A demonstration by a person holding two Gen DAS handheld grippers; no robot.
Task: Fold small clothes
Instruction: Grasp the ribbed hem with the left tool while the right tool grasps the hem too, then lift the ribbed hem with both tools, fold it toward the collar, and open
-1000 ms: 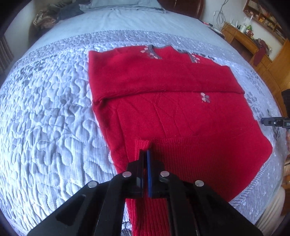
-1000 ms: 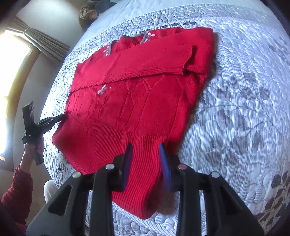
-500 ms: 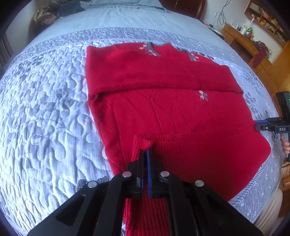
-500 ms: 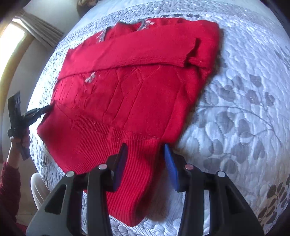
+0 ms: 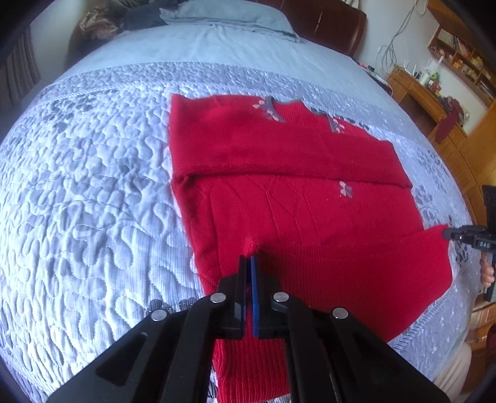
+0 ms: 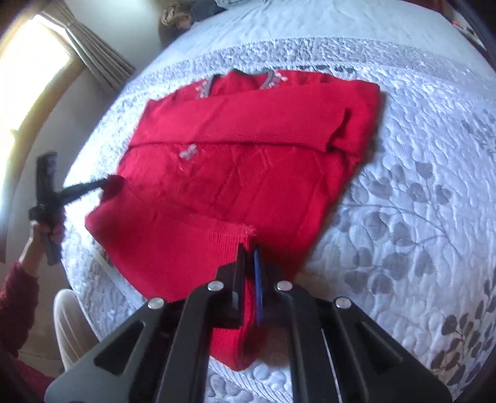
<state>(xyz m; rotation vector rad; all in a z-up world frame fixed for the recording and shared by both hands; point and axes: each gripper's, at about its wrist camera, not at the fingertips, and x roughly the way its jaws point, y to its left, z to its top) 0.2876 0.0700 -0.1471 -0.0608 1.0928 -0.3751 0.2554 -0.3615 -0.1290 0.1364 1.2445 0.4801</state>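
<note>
A red knitted sweater (image 5: pixel 297 198) lies on the quilted bed, collar at the far side, both sleeves folded across its chest. My left gripper (image 5: pixel 249 259) is shut on the sweater's ribbed hem at one bottom corner. My right gripper (image 6: pixel 248 248) is shut on the ribbed hem at the other bottom corner of the sweater (image 6: pixel 248 173). The hem is raised and folded between the two grippers. Each gripper shows at the edge of the other's view: the right one (image 5: pixel 448 233), the left one (image 6: pixel 108 183).
The grey-white quilted bedspread (image 5: pixel 86 201) surrounds the sweater. Pillows and clothes (image 5: pixel 217 12) lie at the headboard. A wooden desk and shelves (image 5: pixel 434 90) stand at the right. A curtained window (image 6: pixel 46 62) is on the left in the right wrist view.
My right gripper has closed on the hem; it was open a second ago. Both grippers have lifted the hem corners off the bed, so the bottom edge now rises and folds.
</note>
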